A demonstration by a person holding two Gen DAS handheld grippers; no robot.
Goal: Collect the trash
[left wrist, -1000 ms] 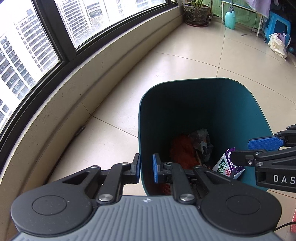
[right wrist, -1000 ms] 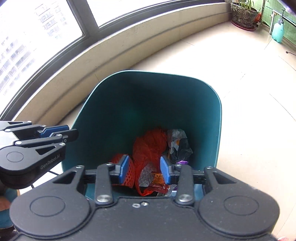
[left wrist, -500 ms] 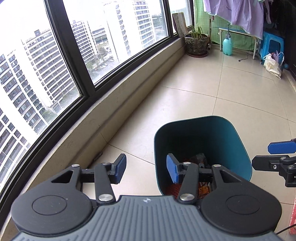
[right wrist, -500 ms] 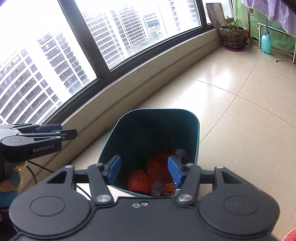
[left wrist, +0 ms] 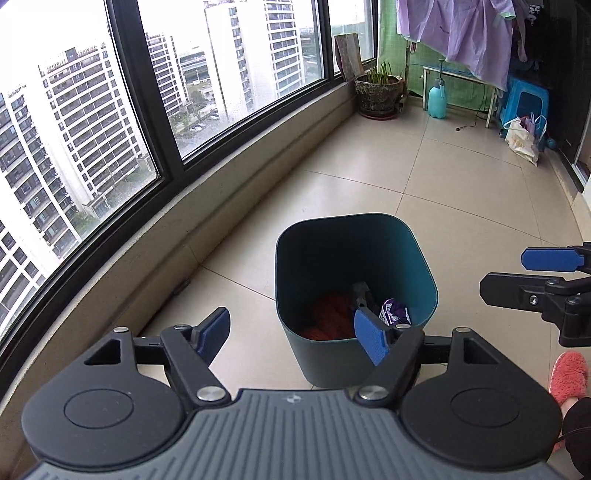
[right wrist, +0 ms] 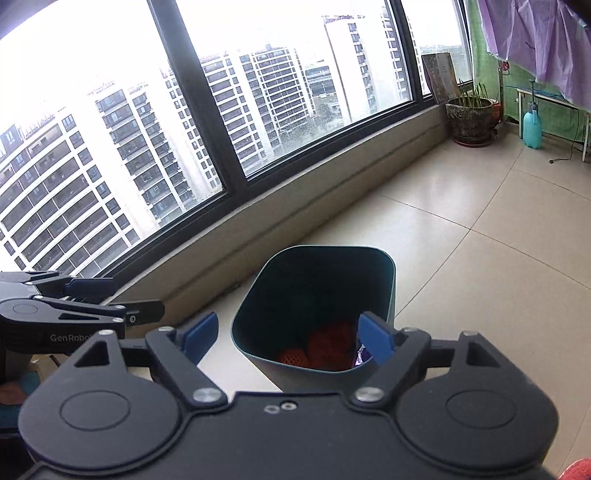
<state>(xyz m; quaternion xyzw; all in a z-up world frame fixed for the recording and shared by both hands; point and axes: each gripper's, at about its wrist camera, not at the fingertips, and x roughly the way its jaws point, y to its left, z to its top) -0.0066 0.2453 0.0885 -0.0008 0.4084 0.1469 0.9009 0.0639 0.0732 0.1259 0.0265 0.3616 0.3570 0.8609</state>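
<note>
Nearest the left wrist camera, the left gripper (left wrist: 293, 338) has its blue pads spread wide apart with nothing between them; its jaws have just been opening. The right gripper (right wrist: 286, 338) is likewise released, its jaws also just having opened, and no item sits between its pads. Each gripper shows at the edge of the other's view, hanging above the floor on either side of the bin. Just beyond the fingertips, a teal trash bin (left wrist: 424, 266) stands upright on the pale tiled floor (left wrist: 461, 192), close to the low curved wall under the windows (left wrist: 159, 122). The collected trash lies at the bottom of the bin: a red mesh bag (left wrist: 330, 314), a purple-and-white wrapper (left wrist: 395, 312) beside it, and a dark crumpled piece (left wrist: 364, 291) behind them. At the lower right of the left view a pink fuzzy slipper (left wrist: 569, 376) rests on the floor. Farther off, at the end of the balcony, a potted plant (left wrist: 378, 92) stands by the window, a turquoise spray bottle (left wrist: 437, 98) stands just beside it, a white bag (left wrist: 522, 140) leans by a blue stool (left wrist: 528, 101), and purple cloth (left wrist: 461, 33) hangs overhead.
</note>
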